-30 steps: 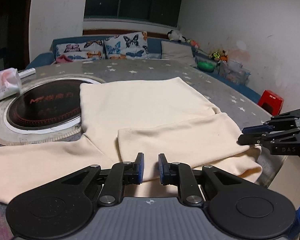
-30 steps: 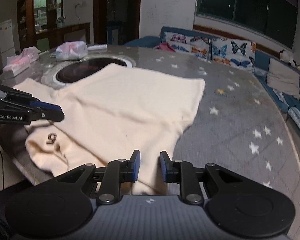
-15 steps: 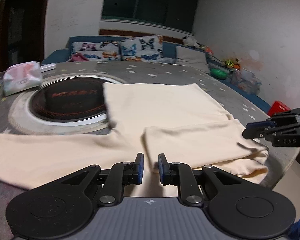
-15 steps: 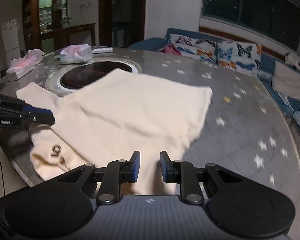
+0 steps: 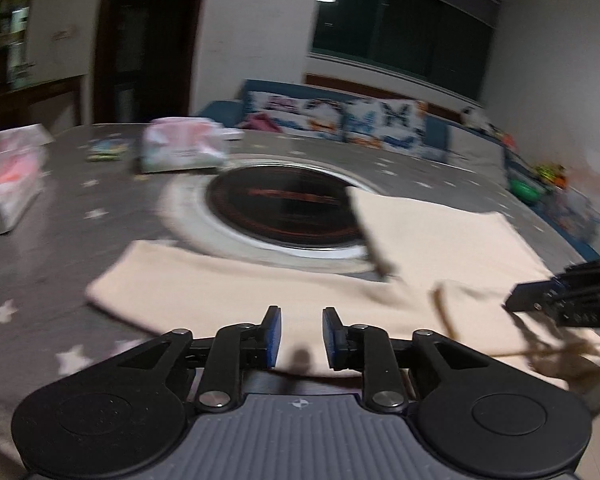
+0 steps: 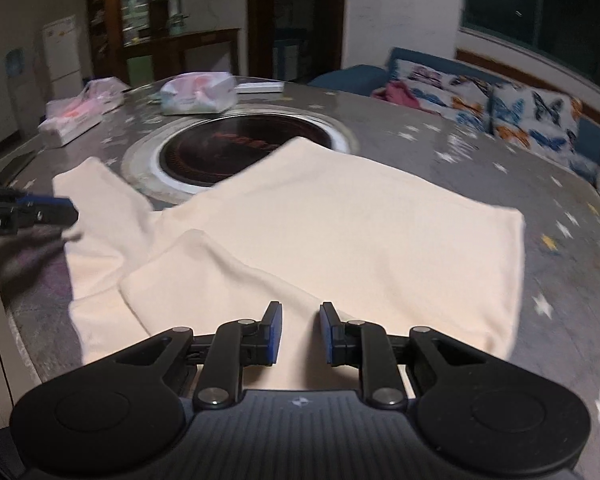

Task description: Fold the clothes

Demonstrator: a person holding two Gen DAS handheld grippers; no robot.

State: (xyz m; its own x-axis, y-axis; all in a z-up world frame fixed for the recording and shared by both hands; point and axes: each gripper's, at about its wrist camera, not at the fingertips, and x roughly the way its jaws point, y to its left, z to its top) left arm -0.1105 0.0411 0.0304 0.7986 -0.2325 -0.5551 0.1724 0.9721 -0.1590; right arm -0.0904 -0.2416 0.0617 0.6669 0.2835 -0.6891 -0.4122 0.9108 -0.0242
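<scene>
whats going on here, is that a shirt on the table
A person with a gripper in each hand is folding a cream long-sleeved top spread on a star-patterned table. One sleeve is already folded across the body; the other lies stretched out flat. The left gripper hovers over that stretched sleeve, its jaws opening with nothing between them. The right gripper holds nothing.

A grey, star-patterned table (image 6: 440,148) carries a round black cooktop (image 6: 240,146) set in a pale ring. Two pink-and-white tissue packs (image 6: 198,92) (image 6: 74,114) lie beyond the cooktop, well apart. Behind the table stands a blue sofa (image 6: 352,76) with butterfly-print cushions (image 6: 532,118).
</scene>
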